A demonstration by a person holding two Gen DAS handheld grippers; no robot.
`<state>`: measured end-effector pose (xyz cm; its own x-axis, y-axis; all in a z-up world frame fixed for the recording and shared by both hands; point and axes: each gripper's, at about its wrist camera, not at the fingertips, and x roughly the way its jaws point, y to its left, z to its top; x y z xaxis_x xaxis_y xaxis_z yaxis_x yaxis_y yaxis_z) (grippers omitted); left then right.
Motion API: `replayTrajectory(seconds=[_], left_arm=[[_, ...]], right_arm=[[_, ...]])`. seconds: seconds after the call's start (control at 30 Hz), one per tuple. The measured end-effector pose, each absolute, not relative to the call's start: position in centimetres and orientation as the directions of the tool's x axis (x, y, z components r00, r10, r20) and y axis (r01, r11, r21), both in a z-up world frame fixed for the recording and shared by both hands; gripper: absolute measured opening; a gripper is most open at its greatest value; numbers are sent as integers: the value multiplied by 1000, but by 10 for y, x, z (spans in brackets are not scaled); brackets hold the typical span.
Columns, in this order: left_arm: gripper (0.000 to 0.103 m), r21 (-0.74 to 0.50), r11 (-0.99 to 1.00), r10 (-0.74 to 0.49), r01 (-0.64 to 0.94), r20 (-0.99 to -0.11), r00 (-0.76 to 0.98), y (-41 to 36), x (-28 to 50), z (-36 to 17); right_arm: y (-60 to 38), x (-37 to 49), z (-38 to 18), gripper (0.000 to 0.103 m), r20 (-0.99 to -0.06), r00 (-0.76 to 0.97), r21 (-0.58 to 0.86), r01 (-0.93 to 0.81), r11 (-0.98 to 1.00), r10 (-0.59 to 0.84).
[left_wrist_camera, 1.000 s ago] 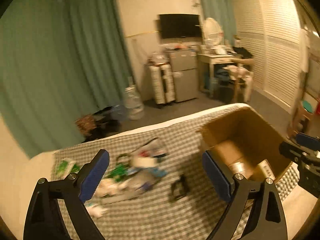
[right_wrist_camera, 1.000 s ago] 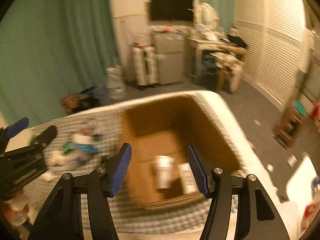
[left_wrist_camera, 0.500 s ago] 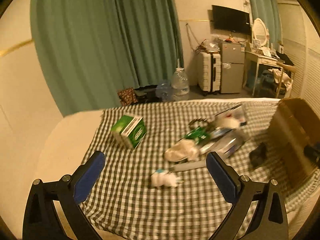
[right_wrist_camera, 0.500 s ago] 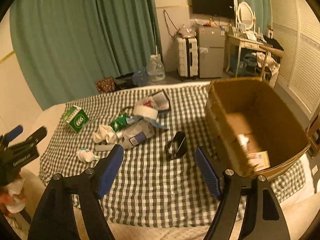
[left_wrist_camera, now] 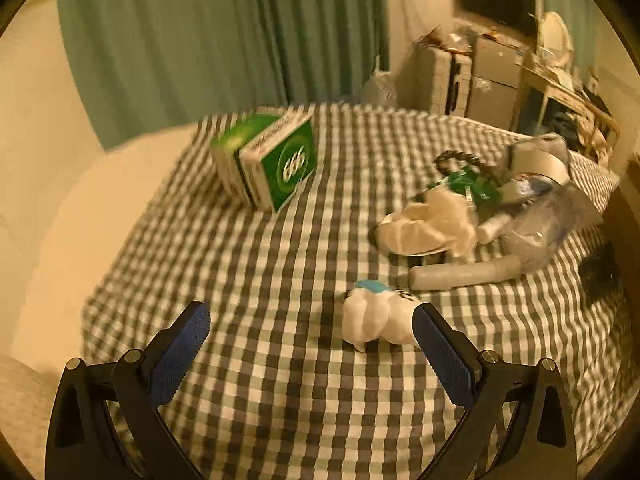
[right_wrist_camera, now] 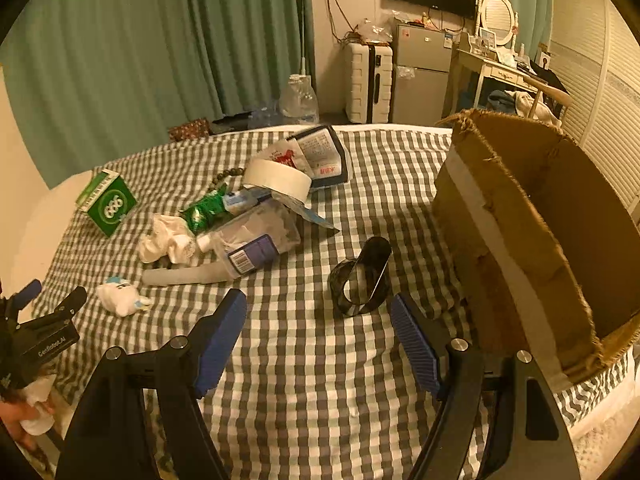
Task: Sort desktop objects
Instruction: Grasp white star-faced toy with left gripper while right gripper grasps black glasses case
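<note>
green box (left_wrist_camera: 276,160) reads "666" | left hand-held gripper (left_wrist_camera: 310,334) jaws apart, white toy (left_wrist_camera: 376,322) by its right finger | right hand-held gripper (right_wrist_camera: 318,326) jaws apart, empty

green box (right_wrist_camera: 109,203) tilted, clutter pile (right_wrist_camera: 248,220) mid-cloth, open cardboard box (right_wrist_camera: 532,236) right

A checked cloth (right_wrist_camera: 304,360) is spread over a table. At its far left a small carton (right_wrist_camera: 107,203) is set, tilted on one edge. Right of it, toward the middle, a heap is piled: a tape roll (right_wrist_camera: 277,179) on top, packets (right_wrist_camera: 320,152) behind it, crumpled tissue (right_wrist_camera: 168,240) at its left, a tube (right_wrist_camera: 180,276) along its near side. A small plush toy (right_wrist_camera: 122,299) is placed nearer, left of the tube. A curved band (right_wrist_camera: 362,276) is stood right of the heap. At the far right a cardboard box (right_wrist_camera: 532,236) is placed.
</note>
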<state>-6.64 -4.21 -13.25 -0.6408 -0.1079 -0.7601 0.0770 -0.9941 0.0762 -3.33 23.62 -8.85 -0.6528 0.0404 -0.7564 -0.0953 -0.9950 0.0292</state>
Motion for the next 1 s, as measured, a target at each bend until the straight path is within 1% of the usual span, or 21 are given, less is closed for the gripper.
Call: replayTrajectory(seconds=[0.07, 0.17, 0.23, 0.33, 0.37, 0.47, 0.57, 0.63, 0.73, 0.87, 0.9, 0.97, 1.0], left_arm=[[103, 41, -995, -91, 91, -752, -653, -53, -72, -137], [103, 61, -991, -127, 121, -743, -658, -63, -82, -145], [103, -8, -993, -70, 120, -774, -629, -72, -91, -155], [103, -29, -994, -44, 109, -786, -616, -72, -96, -162], [103, -38, -995, -25, 88, -785, -619, -68, -95, -162], [103, -95, -995, 82, -13, -770, -633, -56, -87, -157], [103, -62, -996, 85, -59, -769, -634, -41, -81, -153], [103, -64, -994, 106, -90, -771, -628, -34, -79, -154], [103, -83, -989, 138, -120, -801, -582, -25, -82, -166], [103, -58, -991, 114, -121, -841, -529, -20, -93, -181], [103, -54, -991, 110, -120, -846, -522, -20, -94, -184], [98, -71, -989, 127, -127, -850, -512, -20, -96, -188], [93, -83, -988, 139, -131, -849, -510, -20, -97, -189]], right_arm=[[239, -41, -95, 75, -764, -642, 14, -118, -993, 66], [247, -53, -108, 75, -786, -613, 27, -160, -987, 78], [252, -59, -116, 75, -797, -599, 39, -176, -984, 75], [256, -64, -124, 75, -815, -576, 58, -192, -980, 65], [257, -64, -125, 75, -819, -571, 60, -196, -979, 65], [259, -63, -124, 75, -820, -569, 67, -206, -976, 63], [263, -59, -121, 75, -817, -572, 74, -223, -972, 69], [267, -58, -121, 75, -818, -571, 91, -238, -967, 64], [272, -61, -127, 75, -831, -554, 100, -251, -963, 58], [269, -74, -142, 75, -851, -521, 72, -243, -967, 67], [269, -77, -146, 75, -853, -518, 69, -241, -968, 68], [267, -88, -155, 75, -856, -510, 41, -234, -971, 87], [265, -95, -160, 75, -860, -501, 19, -231, -973, 102]])
